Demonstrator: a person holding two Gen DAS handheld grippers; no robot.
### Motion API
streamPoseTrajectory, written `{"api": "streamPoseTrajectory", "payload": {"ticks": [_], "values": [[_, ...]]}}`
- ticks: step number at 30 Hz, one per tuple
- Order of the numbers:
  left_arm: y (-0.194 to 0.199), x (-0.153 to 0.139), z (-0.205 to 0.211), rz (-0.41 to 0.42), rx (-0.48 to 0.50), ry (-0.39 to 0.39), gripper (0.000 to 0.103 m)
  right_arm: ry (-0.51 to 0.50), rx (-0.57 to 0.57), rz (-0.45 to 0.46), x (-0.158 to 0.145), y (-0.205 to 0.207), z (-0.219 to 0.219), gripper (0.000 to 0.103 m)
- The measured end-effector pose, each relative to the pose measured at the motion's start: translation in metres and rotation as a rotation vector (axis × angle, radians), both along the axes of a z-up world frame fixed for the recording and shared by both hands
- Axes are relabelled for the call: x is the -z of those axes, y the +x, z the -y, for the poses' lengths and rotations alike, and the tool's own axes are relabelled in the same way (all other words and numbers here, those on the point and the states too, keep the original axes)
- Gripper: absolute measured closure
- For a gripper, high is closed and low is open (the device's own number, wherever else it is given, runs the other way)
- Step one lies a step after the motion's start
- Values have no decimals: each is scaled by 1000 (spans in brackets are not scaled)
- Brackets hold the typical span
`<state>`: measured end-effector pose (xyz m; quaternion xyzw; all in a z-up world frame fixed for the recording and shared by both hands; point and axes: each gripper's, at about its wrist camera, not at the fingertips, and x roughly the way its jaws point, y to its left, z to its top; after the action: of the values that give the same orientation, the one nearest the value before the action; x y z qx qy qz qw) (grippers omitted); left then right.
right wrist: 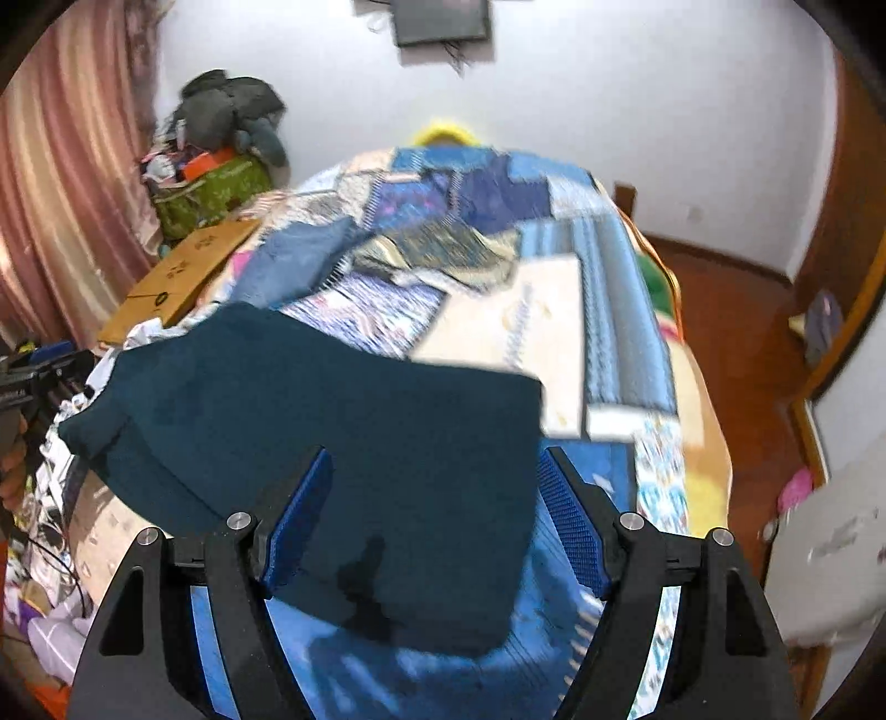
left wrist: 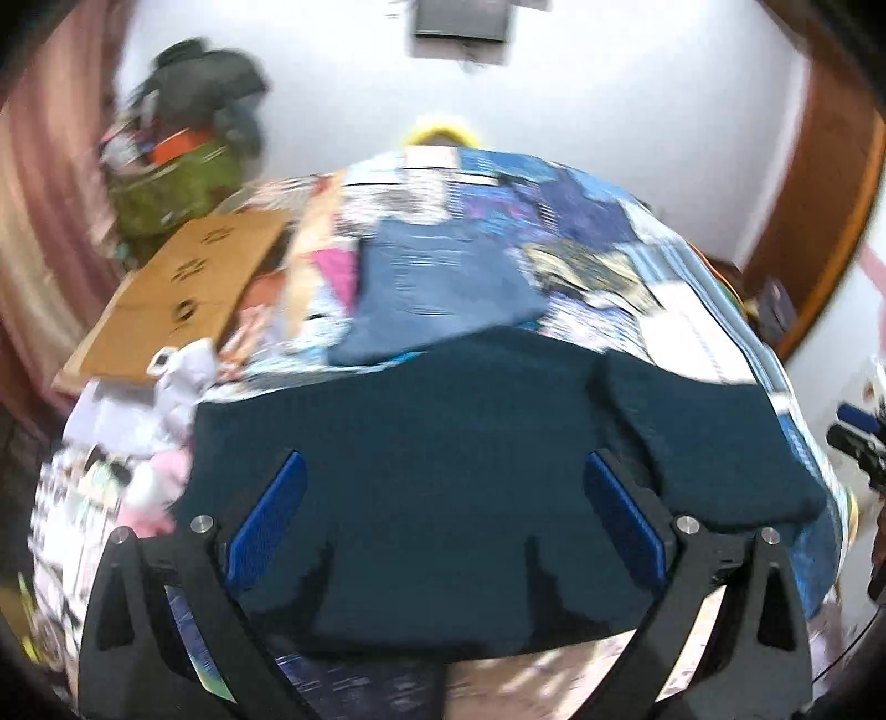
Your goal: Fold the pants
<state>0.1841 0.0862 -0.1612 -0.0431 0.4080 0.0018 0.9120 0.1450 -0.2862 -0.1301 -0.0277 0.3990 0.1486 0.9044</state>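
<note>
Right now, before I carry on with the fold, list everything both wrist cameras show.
dark teal pants: one, spread on the near part of the bed
folded blue garment: one, behind the pants
patchwork bedspread: one, mostly blue and cream, covers the bed
cardboard box: one, brown, flattened, left edge of the bed
green bag: one, by the curtain, dark clothes piled on top
curtain: one, pink, far left
wall screen: one, dark, high on the white wall
left gripper: black, blue pads, open above the pants
right gripper: same, open above the pants

No legible text anywhere.
</note>
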Motion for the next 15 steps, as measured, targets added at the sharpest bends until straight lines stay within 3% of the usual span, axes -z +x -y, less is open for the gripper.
{"api": "streamPoseTrajectory", "payload": {"ticks": [9, 15], "values": [[-19, 31, -101, -91, -250, -137, 2, 96, -128, -10, 8, 27, -70, 30], [-35, 71, -139, -190, -319, -320, 2, 77, -153, -110, 41, 38, -102, 30]]}}
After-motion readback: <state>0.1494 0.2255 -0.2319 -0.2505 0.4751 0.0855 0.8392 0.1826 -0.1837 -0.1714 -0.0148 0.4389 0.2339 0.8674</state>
